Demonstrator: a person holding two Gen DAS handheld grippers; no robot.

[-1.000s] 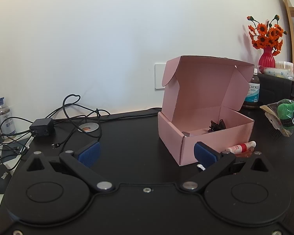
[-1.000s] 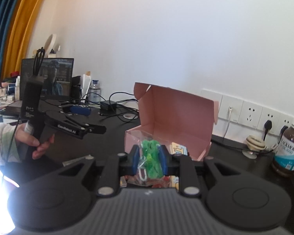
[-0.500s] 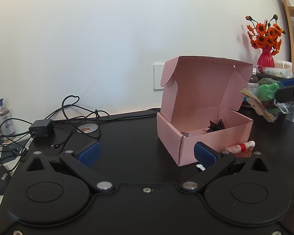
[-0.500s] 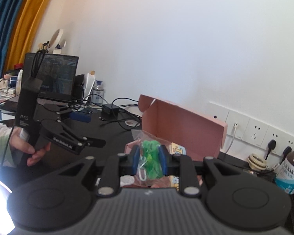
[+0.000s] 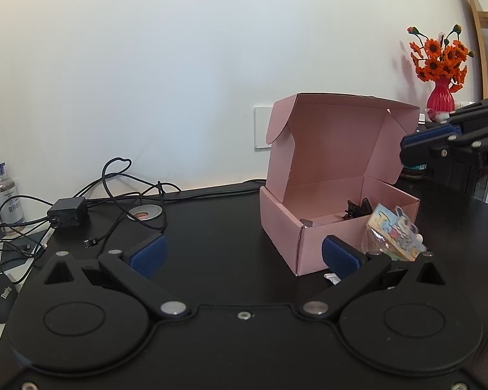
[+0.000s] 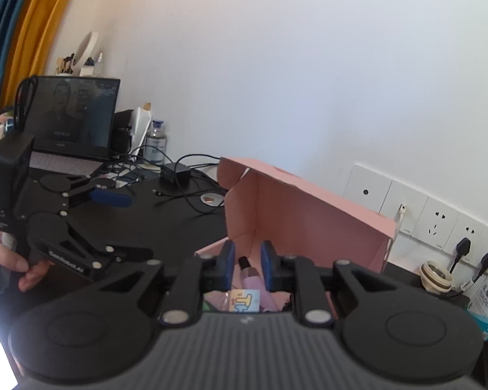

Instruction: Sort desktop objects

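The pink box [image 5: 338, 214] stands open near the desk's back edge; a clear packet [image 5: 395, 235] is propped at its front rim, and could tip out. The right gripper [image 6: 247, 261] is parted, empty, above; the left gripper [image 5: 244, 253] is spread wide.

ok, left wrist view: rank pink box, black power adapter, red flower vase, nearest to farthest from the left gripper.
Measured from the left gripper:
1. pink box: just ahead, right of centre, its front corner close to the right fingertip.
2. black power adapter: farther back on the left, among the cables.
3. red flower vase: far right, against the wall behind the box.
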